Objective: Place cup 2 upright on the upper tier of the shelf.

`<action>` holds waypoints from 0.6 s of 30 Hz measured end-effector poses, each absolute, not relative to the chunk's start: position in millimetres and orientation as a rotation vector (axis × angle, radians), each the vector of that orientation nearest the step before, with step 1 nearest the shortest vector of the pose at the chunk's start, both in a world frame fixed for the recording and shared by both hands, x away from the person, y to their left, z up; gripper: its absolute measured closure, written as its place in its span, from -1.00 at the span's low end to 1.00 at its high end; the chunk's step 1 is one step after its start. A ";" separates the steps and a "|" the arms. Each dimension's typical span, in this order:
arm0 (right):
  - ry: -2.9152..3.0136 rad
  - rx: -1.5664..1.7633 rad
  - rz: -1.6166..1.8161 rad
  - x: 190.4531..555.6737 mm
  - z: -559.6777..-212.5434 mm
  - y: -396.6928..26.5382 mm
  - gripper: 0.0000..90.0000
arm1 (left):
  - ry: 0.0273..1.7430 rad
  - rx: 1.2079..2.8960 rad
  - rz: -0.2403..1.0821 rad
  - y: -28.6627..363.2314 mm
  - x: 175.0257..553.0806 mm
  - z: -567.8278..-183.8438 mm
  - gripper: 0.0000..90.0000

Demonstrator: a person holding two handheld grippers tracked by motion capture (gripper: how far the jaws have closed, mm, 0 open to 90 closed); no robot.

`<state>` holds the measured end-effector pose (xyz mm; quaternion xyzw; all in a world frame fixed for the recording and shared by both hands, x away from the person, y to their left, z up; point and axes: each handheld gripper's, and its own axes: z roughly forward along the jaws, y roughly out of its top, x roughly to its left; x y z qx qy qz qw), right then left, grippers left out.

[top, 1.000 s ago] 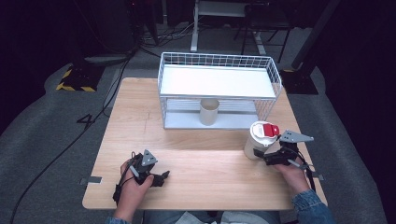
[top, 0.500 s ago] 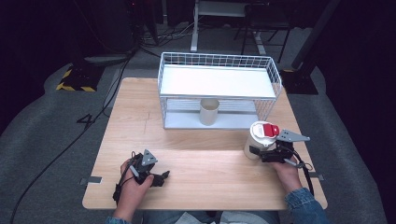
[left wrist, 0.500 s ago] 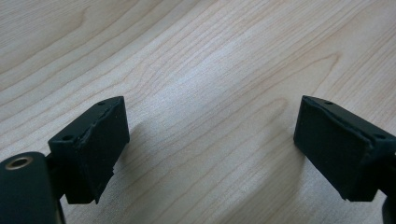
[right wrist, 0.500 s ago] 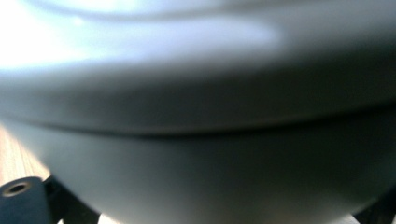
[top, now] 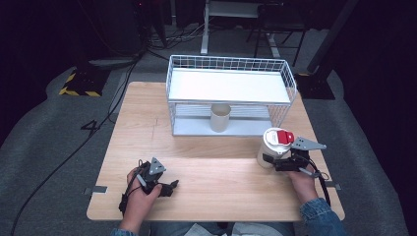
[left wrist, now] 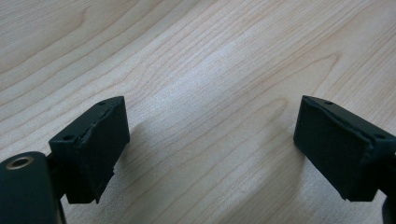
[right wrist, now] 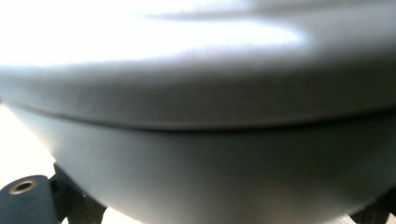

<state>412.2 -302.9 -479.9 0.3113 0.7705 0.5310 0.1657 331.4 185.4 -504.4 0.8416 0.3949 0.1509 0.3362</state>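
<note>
Little has moved since the earlier frame: the white container with red lid (top: 274, 146) sits a shade lower at right of centre, the right gripper (top: 275, 162) with it; the left gripper (top: 169, 187) lies as before. Right jaws flank the container's lower body, which presses right up to the lens in the right gripper view (right wrist: 201, 154); it looks gripped, though whether the pads actually press on it I cannot tell. Left jaws stand about half open over bare wood (left wrist: 210, 93), holding nothing, parked at lower left, likely to stay out of the way. The container stands upright on the desk (top: 221, 191), probably held low on its body for steadiness. Just above and left of it is the wire rack (top: 173, 93), a beige cup (top: 220, 118) under its white shelf. The desk's right edge lies near the right hand; open wood spreads through the lower middle, the roomiest place for moving.
</note>
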 end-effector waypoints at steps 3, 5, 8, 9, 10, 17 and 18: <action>2.195 0.885 1.509 412.0 -479.6 -302.8 -0.79 | 1.029 2.195 0.394 185.4 331.4 -504.3 -0.75; 2.195 0.885 1.505 411.7 -479.2 -302.6 -0.79 | 1.030 2.196 0.391 185.5 331.4 -504.2 -0.75; 2.193 0.882 1.498 411.1 -478.8 -302.3 -0.78 | 1.029 2.195 0.394 185.4 331.4 -504.3 -0.75; 2.193 0.882 1.497 410.8 -478.5 -302.1 -0.78 | 1.030 2.194 0.393 185.4 331.4 -504.4 -0.75; 2.192 0.882 1.496 410.6 -478.4 -302.0 -0.78 | 1.029 2.195 0.395 185.4 331.4 -504.4 -0.75; 2.191 0.882 1.478 408.6 -475.2 -302.9 -0.78 | 1.030 2.194 0.393 185.4 331.4 -504.4 -0.75; 2.189 0.887 1.476 408.5 -474.5 -303.2 -0.78 | 1.029 2.194 0.395 185.4 331.4 -504.4 -0.75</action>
